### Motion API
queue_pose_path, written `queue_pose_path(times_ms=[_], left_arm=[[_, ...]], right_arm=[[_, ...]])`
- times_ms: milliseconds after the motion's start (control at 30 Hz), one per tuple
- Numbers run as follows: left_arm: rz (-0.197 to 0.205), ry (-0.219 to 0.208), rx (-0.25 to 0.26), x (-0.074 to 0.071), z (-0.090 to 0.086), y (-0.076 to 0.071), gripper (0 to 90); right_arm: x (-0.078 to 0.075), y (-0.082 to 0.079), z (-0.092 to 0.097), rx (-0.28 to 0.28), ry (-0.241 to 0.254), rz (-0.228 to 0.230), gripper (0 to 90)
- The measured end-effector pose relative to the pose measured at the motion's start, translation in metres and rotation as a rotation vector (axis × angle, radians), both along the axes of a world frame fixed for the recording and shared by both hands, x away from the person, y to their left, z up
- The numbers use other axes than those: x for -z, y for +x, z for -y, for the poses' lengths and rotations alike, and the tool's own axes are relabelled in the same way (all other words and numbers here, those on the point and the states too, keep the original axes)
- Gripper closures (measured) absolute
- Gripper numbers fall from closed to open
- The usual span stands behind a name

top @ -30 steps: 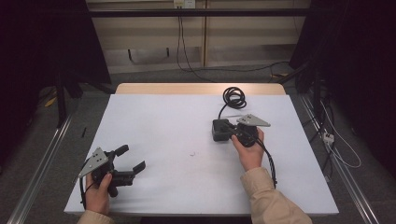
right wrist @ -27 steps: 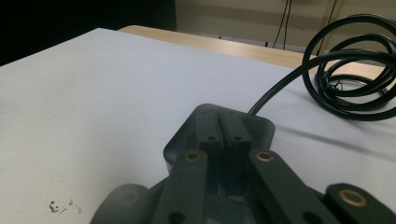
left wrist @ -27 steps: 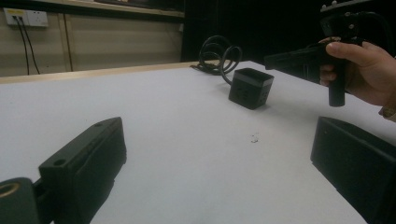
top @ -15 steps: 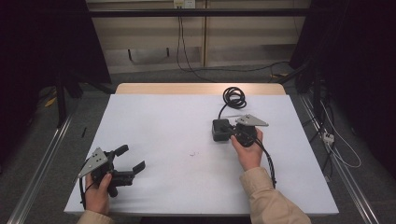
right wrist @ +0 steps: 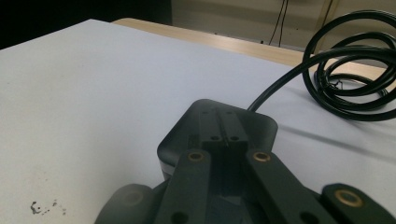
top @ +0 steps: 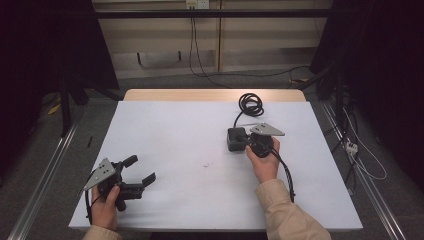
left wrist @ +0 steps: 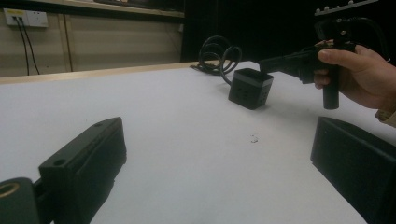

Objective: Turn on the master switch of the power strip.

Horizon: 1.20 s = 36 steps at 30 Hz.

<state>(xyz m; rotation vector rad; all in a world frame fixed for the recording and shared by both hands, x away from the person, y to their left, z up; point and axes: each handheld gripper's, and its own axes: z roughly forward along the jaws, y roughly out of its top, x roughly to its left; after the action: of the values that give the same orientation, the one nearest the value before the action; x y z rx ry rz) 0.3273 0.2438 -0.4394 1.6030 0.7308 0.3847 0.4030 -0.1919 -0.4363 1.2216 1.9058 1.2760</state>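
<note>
Fingers of right gripper pressed flat together over top of black box in right gripper view; nothing visibly pinched between them, tips lying on or just above box lid, contact hard to judge. Round-cornered box, dull black, small embossed mark on lid too blurred to read. Cord leaving box at far side, running to coil on table. Small dark speck at lower left of white tabletop.

High view next: right gripper at right centre of table, held by right hand, pointing left onto box. Grey plate on top. Coil near far edge, just beyond box. Left gripper at near left corner, held by left hand, spread wide, nothing between, well apart from box. Wall sockets at top of view, no legible marking.

Left gripper view last: left gripper with two black fingers standing far apart, bare table between. Box farther off at right centre, resting on table, right gripper reaching over its top edge from right hand. Coil behind box. White socket plate on wall at upper left with yellow sticker, writing too small to read. No brand readable anywhere.
</note>
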Motion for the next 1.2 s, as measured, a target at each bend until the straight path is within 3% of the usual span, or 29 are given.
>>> queue_pose_path(times_ms=[400, 1200], left_arm=[[-0.002, -0.007, 0.002, 0.0001, -0.0005, -0.0006, 3.0], [0.003, -0.002, 0.005, -0.0002, 0.0002, -0.0022, 3.1]], right_arm=[[0.0023, 0.0014, -0.0024, -0.014, -0.029, 0.020, 90.0], [0.0056, 0.0004, -0.0021, -0.012, -0.022, 0.035, 90.0]])
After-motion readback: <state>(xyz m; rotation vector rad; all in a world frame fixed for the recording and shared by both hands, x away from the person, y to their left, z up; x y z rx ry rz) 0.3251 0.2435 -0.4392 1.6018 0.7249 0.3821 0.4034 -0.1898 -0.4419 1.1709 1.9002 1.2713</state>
